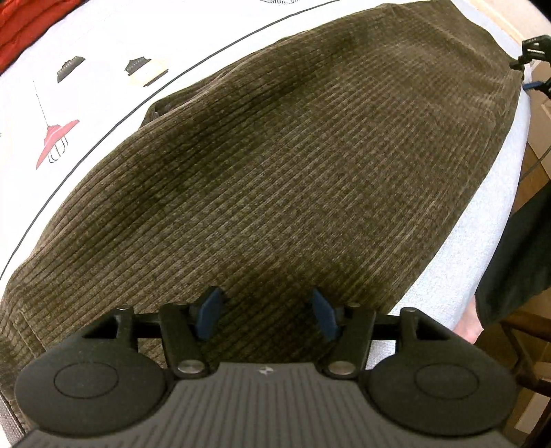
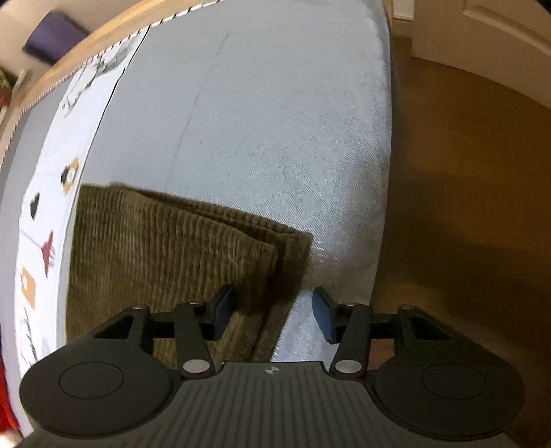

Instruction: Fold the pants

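Observation:
Olive-brown corduroy pants (image 1: 292,165) lie folded flat on a pale grey bed cover (image 1: 458,262). My left gripper (image 1: 267,315) hovers just above the near part of the pants, jaws open and empty. In the right wrist view a stacked, layered end of the pants (image 2: 165,248) shows its folded edges. My right gripper (image 2: 273,313) is open and empty above the corner of that end, one blue pad (image 2: 222,310) over the cloth, the other (image 2: 323,318) over the cover. The right gripper also shows at the far right of the left wrist view (image 1: 532,65).
A white printed strip with lamp drawings (image 1: 58,141) runs beside the pants. Red fabric (image 1: 24,24) lies at the far corner. The bed edge (image 2: 384,172) drops to a brown floor (image 2: 465,206). A wooden headboard rail (image 2: 69,65) and a door (image 2: 482,38) stand beyond.

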`<state>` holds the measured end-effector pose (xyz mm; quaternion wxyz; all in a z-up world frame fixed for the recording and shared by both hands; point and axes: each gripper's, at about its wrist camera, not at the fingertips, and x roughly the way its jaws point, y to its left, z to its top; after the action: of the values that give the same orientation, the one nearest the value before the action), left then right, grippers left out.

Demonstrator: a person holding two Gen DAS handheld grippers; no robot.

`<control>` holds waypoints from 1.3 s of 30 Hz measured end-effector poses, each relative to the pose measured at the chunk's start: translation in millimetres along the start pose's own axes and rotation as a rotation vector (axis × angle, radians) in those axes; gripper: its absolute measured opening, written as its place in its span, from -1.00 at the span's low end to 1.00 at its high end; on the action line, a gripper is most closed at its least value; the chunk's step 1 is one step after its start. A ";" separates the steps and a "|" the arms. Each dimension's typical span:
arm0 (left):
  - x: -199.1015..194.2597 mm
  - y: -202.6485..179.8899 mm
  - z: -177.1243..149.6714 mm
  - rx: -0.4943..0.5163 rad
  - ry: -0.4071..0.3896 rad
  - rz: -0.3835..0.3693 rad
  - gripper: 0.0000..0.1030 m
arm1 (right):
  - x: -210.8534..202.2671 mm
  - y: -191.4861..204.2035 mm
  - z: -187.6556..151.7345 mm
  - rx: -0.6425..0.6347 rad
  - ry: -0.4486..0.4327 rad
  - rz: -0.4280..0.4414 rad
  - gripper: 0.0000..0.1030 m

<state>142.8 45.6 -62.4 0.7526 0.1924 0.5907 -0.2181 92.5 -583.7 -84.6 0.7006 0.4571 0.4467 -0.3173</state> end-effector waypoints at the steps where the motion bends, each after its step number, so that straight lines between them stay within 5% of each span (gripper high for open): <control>1: 0.6 0.6 -0.2 -0.001 0.000 0.000 0.30 | -0.6 1.8 -0.4 -0.005 -0.006 0.013 -0.26; 4: -0.8 1.2 -1.0 -0.004 0.000 0.008 0.31 | -4.5 8.7 -2.5 -0.042 -0.031 0.009 -0.60; 8: -5.1 7.5 -2.4 -0.027 -0.018 0.029 0.31 | -27.9 17.8 -11.3 -0.056 -0.114 0.041 -0.69; 11: -14.4 19.7 -4.1 -0.081 -0.054 0.055 0.31 | -65.1 49.9 -40.7 -0.208 -0.270 0.079 -0.71; 16: -35.8 44.1 -12.1 -0.233 -0.117 0.103 0.31 | -133.9 134.5 -179.7 -0.787 -0.649 0.220 -0.72; 19: -54.5 56.6 -18.8 -0.336 -0.165 0.126 0.31 | -150.3 161.1 -281.5 -1.110 -0.733 0.398 -0.72; 22: -79.7 64.4 -25.8 -0.423 -0.227 0.134 0.31 | -144.3 174.2 -377.6 -1.416 -0.644 0.573 -0.72; 24: -95.6 68.1 -35.3 -0.476 -0.269 0.125 0.31 | -126.3 178.2 -432.7 -1.619 -0.502 0.643 -0.71; 26: -104.4 70.3 -46.5 -0.542 -0.293 0.099 0.33 | -98.2 176.5 -481.3 -1.810 -0.283 0.632 -0.69; 29: -102.8 68.4 -59.4 -0.610 -0.268 0.071 0.36 | -60.5 160.6 -528.1 -2.014 -0.068 0.520 -0.60; 32: -99.7 65.1 -68.6 -0.602 -0.238 0.071 0.41 | -75.0 153.4 -536.6 -2.050 -0.116 0.576 -0.35; 35: -93.9 65.6 -72.7 -0.580 -0.217 0.087 0.42 | -99.9 160.9 -511.5 -1.917 -0.077 0.692 -0.18; 39: -86.6 66.0 -70.5 -0.566 -0.226 0.068 0.42 | -101.5 170.3 -460.4 -1.712 -0.120 0.624 -0.01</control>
<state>104.8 147.8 7.9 0.8441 -0.0310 0.5338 -0.0396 42.6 -89.8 -15.0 0.8765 -0.1361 0.3485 0.3031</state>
